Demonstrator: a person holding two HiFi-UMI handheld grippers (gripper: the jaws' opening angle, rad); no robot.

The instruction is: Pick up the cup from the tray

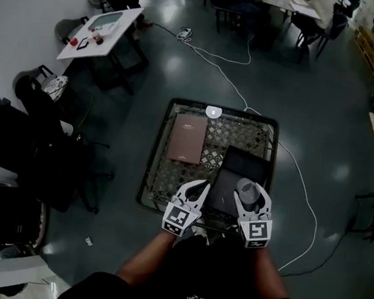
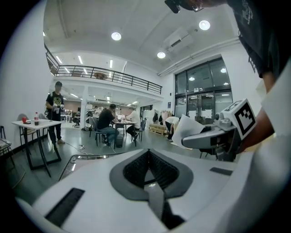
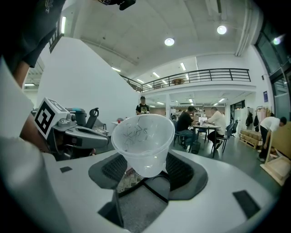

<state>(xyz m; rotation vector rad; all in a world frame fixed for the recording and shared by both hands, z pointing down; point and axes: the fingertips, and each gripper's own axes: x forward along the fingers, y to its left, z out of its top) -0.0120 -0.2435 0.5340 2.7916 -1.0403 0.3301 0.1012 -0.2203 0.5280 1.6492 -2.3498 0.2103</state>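
Observation:
A translucent plastic cup point(image 3: 143, 142) sits tilted between the dark pads of my right gripper point(image 3: 144, 178), which is shut on its lower part. From the head view the cup point(image 1: 249, 190) hangs over the near right corner of the black tray point(image 1: 236, 170), held by the right gripper point(image 1: 251, 200). Just to its left, over the near edge of the tray, is my left gripper point(image 1: 197, 188). In its own view the left gripper point(image 2: 148, 172) has its pads closed together with nothing between them.
The black tray lies on a wire-mesh table point(image 1: 159, 176), beside a brown book point(image 1: 188, 138). A small white round object point(image 1: 213, 112) sits at the table's far edge. A white cable point(image 1: 228, 73) runs across the floor. Chairs and bags point(image 1: 22, 141) stand to the left.

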